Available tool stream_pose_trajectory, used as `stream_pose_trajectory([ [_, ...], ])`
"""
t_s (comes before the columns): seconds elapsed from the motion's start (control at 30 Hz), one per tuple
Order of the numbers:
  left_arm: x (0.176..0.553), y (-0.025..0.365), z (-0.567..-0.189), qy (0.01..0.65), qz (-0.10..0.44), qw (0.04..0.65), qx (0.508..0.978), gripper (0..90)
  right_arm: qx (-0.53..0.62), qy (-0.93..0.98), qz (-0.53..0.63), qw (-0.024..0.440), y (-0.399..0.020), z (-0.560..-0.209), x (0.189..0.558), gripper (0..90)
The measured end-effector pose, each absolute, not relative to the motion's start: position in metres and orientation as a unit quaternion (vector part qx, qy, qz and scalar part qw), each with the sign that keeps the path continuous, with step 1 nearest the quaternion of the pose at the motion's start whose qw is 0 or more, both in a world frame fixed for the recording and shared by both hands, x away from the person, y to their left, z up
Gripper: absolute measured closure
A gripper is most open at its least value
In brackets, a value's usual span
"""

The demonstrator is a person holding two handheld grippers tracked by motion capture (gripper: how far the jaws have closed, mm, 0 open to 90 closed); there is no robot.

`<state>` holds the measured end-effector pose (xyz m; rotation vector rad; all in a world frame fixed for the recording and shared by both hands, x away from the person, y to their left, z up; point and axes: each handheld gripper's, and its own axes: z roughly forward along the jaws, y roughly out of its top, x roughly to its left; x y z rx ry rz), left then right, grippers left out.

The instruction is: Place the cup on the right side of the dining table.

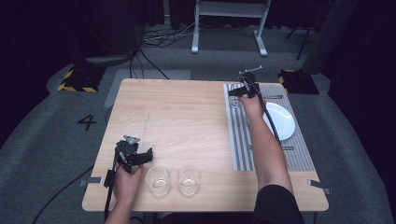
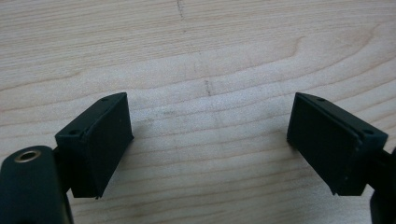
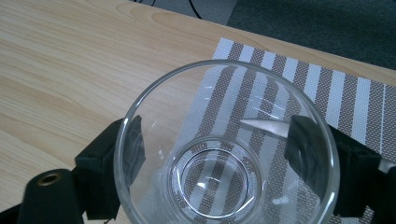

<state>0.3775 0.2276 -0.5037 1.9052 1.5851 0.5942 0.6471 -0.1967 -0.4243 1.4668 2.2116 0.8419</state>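
Note:
My right gripper [image 1: 237,93] reaches to the far left corner of the striped placemat [image 1: 240,140]. In the right gripper view its jaws [image 3: 215,149] stand on either side of a clear empty glass [image 3: 212,179], and both pads press its wall. The glass rests upright at the placemat's [image 3: 345,98] edge. My left gripper [image 1: 147,156] hovers low over the near left of the wooden table, open, with bare wood between its jaws [image 2: 210,140]. Just right of it stand two more empty glasses [image 1: 158,180] [image 1: 189,179].
A white plate [image 1: 280,119] lies on the placemat right of my right forearm, with cutlery pieces beyond it [image 1: 273,97] and nearer [image 1: 285,148]. Metal clips [image 1: 320,185] sit at the table's front corners. Cables and a white stand are on the floor behind.

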Motion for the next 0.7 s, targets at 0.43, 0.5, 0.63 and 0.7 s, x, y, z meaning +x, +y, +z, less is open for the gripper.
stream_pose_trajectory([
  [0.43, 0.377, 0.228, -0.504, 0.595, 0.223, 0.292, 0.715, 14.2, 0.530, 0.779, 0.287, 0.172, -0.200, -0.437, 0.650, 18.0],
  [0.5, 0.378, 0.228, -0.504, 0.595, 0.223, 0.292, 0.715, 14.2, 0.531, 0.779, 0.286, 0.173, -0.201, -0.438, 0.650, 18.0],
  [0.63, 0.378, 0.228, -0.504, 0.595, 0.223, 0.292, 0.715, 14.2, 0.532, 0.777, 0.288, 0.172, -0.204, -0.440, 0.649, 18.0],
  [0.7, 0.378, 0.228, -0.504, 0.594, 0.223, 0.292, 0.716, 14.2, 0.533, 0.777, 0.289, 0.171, -0.205, -0.440, 0.649, 18.0],
])
